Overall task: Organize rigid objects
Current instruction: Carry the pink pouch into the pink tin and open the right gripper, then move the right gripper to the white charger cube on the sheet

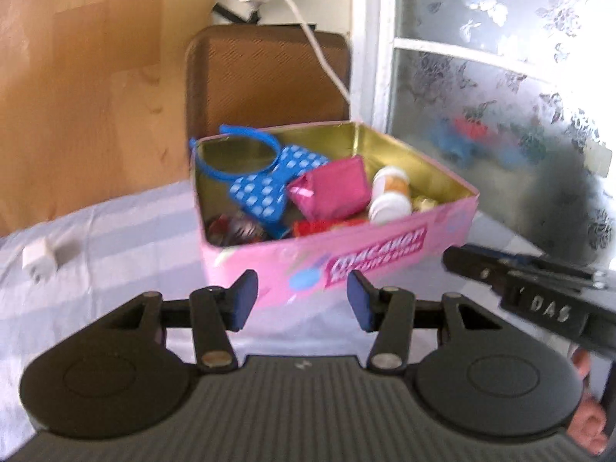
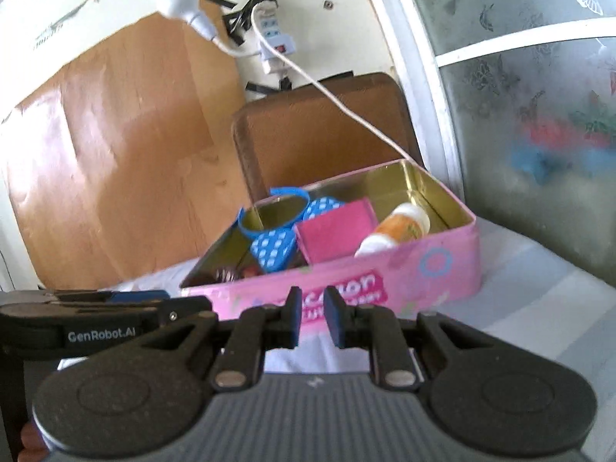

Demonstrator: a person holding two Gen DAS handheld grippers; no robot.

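Note:
An open pink tin box (image 1: 385, 254) stands on the white cloth, also in the right wrist view (image 2: 423, 269). It holds a blue round mirror (image 1: 235, 150), a blue dotted pouch (image 1: 269, 188), a pink packet (image 1: 331, 188), a white-capped orange bottle (image 1: 390, 192) and wrapped sweets (image 1: 235, 227). My left gripper (image 1: 302, 300) is open and empty, just in front of the box. My right gripper (image 2: 311, 317) is nearly closed with a narrow gap and empty, also in front of the box; it shows at the right of the left wrist view (image 1: 519, 285).
A white plug adapter (image 1: 40, 260) lies on the cloth at the left. A brown box lid or case (image 1: 269, 77) stands behind the tin. A white cable (image 2: 338, 104) hangs from a power strip (image 2: 275, 40) over it. A frosted window (image 1: 519, 115) is at the right.

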